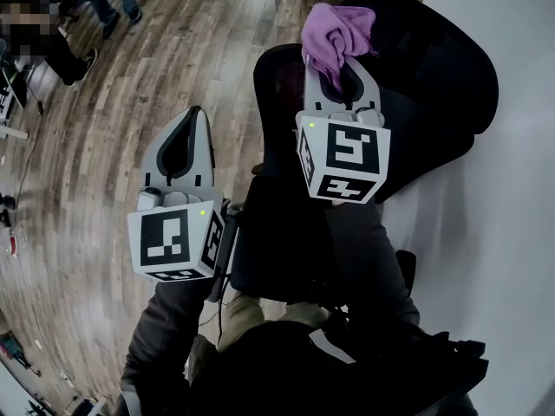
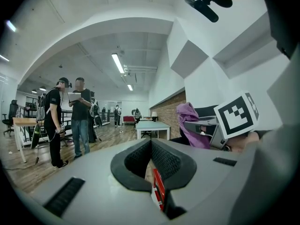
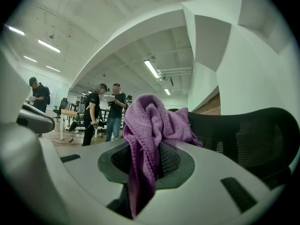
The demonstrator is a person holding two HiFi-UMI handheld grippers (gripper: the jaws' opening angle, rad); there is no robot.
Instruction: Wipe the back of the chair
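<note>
Firmly clamped on a purple cloth (image 3: 149, 121), the right gripper (image 1: 340, 63) points at the black mesh chair back (image 3: 243, 139), which lies just ahead and to its right. I cannot tell whether cloth and mesh touch. The left gripper (image 1: 196, 120), jaws together on nothing, hangs farther off over the wooden floor (image 1: 104, 146). The chair's lower part is hidden beneath the grippers and sleeves.
</note>
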